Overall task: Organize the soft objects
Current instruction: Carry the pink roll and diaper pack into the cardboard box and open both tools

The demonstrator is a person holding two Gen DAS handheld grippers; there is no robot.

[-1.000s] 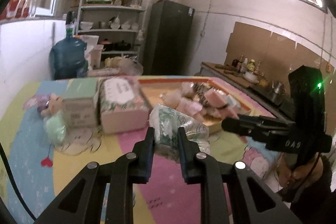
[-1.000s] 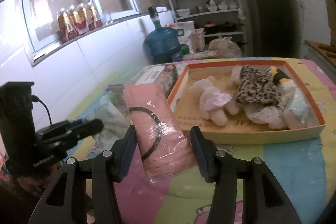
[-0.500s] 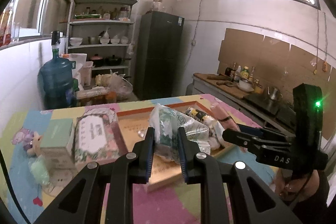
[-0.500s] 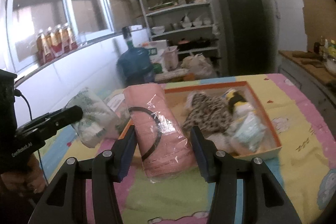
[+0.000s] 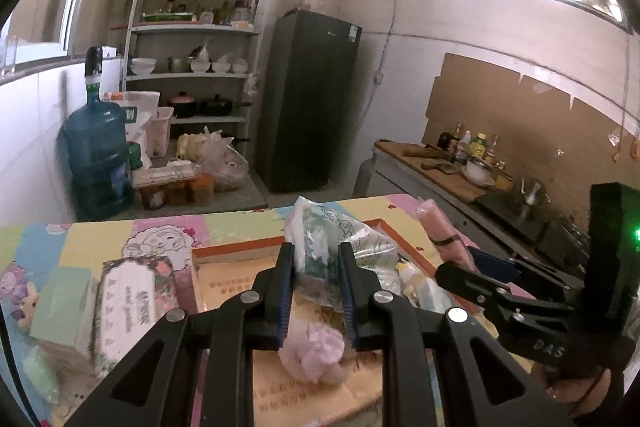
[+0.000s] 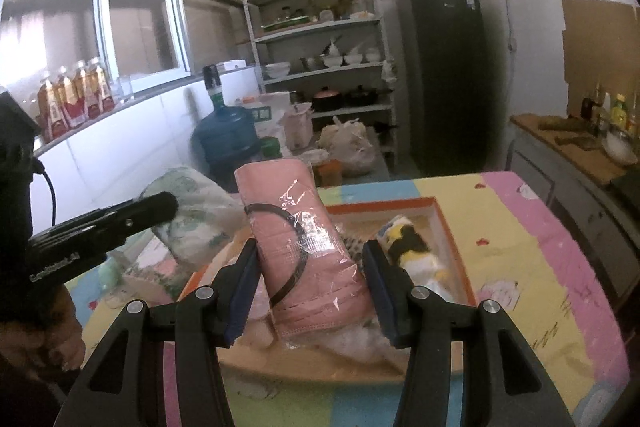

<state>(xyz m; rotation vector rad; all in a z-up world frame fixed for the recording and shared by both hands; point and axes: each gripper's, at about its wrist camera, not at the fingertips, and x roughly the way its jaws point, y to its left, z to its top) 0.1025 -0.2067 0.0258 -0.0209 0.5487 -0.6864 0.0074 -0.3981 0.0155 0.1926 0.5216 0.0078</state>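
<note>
My left gripper point(image 5: 316, 259) is shut on a green-and-white plastic-wrapped soft pack point(image 5: 320, 239) and holds it above the orange-rimmed cardboard tray point(image 5: 240, 247). My right gripper point(image 6: 312, 259) is shut on a pink plastic-wrapped pack point(image 6: 304, 243) and holds it above the same tray point(image 6: 452, 243). The tray holds soft toys: a pink plush point(image 5: 316, 355) below the left gripper and a yellow-black-white plush point(image 6: 412, 251). Each gripper shows in the other's view, the right one point(image 5: 452, 275) with the pink pack point(image 5: 440, 231), the left one point(image 6: 160, 207) with the green pack point(image 6: 192, 211).
A floral tissue box point(image 5: 132, 303) and a green box point(image 5: 60, 307) sit left of the tray on the colourful table cloth point(image 6: 540, 267). Beyond the table are a blue water jug point(image 5: 98, 155), shelves point(image 5: 192, 67), a dark fridge point(image 5: 308, 99) and a counter point(image 5: 440, 163).
Both grippers have risen and moved forward over the tray, each still holding its pack. The view now looks further across the tray toward the back of the room.
</note>
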